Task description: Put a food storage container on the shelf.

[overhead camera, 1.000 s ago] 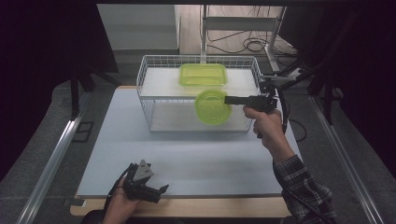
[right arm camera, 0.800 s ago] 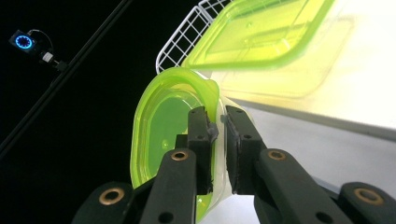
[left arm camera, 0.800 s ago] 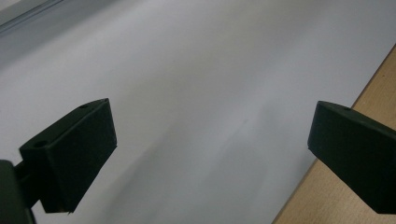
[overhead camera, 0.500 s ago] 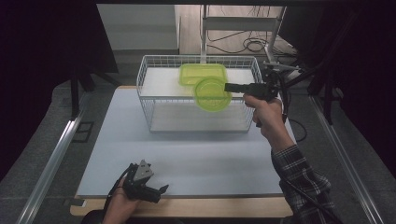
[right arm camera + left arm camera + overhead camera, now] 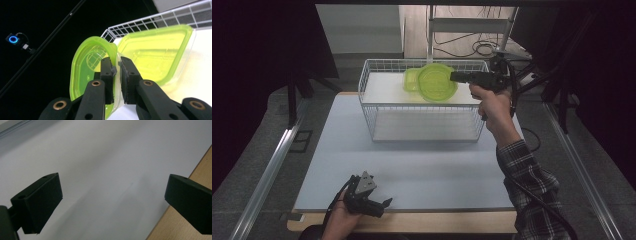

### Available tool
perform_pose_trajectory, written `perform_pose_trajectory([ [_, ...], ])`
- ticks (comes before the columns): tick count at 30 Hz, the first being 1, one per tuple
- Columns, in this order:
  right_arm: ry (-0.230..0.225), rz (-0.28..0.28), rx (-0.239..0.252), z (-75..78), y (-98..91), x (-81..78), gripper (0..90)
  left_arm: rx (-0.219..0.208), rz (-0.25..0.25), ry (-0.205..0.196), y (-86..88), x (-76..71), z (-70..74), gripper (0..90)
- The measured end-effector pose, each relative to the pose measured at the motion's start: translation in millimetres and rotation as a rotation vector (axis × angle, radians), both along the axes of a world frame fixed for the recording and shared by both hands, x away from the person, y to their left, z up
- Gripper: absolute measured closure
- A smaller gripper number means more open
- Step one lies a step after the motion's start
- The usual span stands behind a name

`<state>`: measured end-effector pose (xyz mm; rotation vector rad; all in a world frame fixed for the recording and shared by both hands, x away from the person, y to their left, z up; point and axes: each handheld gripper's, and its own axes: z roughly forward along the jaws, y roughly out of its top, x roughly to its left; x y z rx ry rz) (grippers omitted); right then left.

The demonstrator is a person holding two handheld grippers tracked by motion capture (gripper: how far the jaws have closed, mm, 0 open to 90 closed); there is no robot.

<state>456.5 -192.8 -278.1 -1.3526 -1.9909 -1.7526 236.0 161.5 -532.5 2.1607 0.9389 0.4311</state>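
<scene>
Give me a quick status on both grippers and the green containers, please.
Right gripper shut on round green container, held above wire basket. Rectangular green container inside basket. Left gripper open, near table front edge. No obstruction seen.

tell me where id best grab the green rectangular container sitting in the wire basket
Take the green rectangular container by its raised rim, on the long edge nearest the right hand-held gripper, coming down over the wire basket wall. The rim is thin enough for two jaws; the body looks too wide.
</scene>
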Motion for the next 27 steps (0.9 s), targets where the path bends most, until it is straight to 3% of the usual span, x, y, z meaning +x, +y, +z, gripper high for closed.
perform_pose_trajectory([
  [12,-0.008,-0.080,-0.035,14.1,16.9,21.3,81.0,-0.001,-0.002,0.001,0.0,0.0,-0.2,1.2],
  [24,0.005,-0.157,-0.072,11.3,33.2,37.7,79.7,-0.002,-0.003,0.000,0.9,-0.2,0.1,1.2],
  [27,-0.008,-0.189,-0.112,11.8,35.6,38.0,77.3,-0.002,-0.004,0.002,0.8,-0.3,-0.1,1.2],
])
